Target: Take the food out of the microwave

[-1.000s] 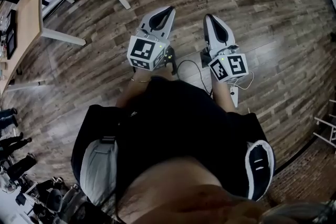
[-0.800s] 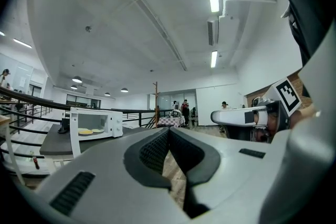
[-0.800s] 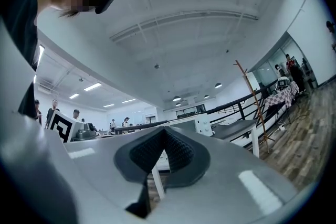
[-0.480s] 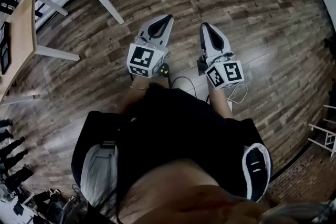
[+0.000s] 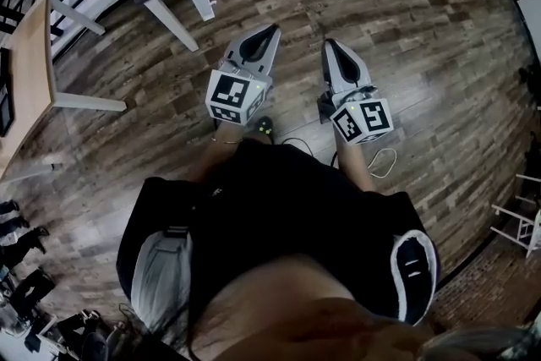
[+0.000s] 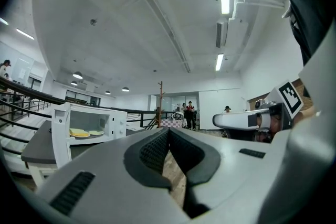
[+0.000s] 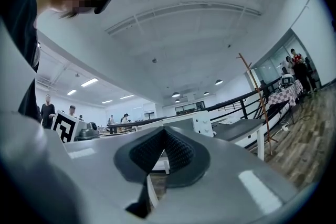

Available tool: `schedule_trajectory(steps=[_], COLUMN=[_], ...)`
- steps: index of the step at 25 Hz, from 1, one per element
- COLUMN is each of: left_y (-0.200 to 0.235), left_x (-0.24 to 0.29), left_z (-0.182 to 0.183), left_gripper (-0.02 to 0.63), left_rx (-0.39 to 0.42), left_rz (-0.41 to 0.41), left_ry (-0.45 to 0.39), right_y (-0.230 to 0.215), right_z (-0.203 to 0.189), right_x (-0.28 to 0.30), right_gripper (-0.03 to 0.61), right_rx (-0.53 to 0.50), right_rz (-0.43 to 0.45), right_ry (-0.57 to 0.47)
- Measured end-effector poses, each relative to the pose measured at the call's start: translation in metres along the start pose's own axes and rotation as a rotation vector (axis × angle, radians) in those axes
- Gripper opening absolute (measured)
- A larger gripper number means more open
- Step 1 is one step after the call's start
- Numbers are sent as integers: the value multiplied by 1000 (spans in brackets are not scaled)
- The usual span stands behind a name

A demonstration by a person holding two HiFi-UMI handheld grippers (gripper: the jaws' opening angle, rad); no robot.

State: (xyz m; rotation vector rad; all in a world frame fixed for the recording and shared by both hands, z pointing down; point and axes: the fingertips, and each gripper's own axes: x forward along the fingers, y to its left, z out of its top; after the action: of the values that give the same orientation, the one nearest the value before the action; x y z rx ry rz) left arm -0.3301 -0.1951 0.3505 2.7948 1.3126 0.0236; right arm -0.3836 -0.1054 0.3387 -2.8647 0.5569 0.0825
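Left claw (image 5: 272, 28) is sitting fully closed in my hand, its two ribbed dark pads meeting at the tip with nothing between them. Right claw (image 5: 328, 42) is sitting just as tightly closed and just as empty. From my head view I am holding the pair side by side at the upper middle of the frame, both pointing toward the top edge over the wood plank floor (image 5: 423, 55).

At the lower left of the left gripper view, the white microwave (image 6: 86, 131) is standing on a dark-topped table (image 6: 37, 149) with white legs, well apart from the left claw. I am looking straight into its cavity, which is open. The food (image 6: 79, 132) is lying inside, a flat pale yellow pile on a shallow plate (image 6: 96, 132); I cannot tell what kind it is. In the right gripper view, the microwave's white body is showing just behind the tip of the right claw, at the middle of the frame.
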Motion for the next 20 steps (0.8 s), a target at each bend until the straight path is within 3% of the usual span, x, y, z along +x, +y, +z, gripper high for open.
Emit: schedule_trajectory(steps=[8, 20], left_y=[40, 65], left_x=[27, 40], left_z=[-2, 2], left_gripper=[6, 6], left_rx=[-24, -43], left_rz=[-8, 10], left_ry=[-6, -35], right_y=[-13, -15], right_z=[-4, 0], right_x=[45, 81], right_gripper=[-2, -2], right_rx=[-7, -14], right_rz=[-12, 23], right_ry=[18, 29])
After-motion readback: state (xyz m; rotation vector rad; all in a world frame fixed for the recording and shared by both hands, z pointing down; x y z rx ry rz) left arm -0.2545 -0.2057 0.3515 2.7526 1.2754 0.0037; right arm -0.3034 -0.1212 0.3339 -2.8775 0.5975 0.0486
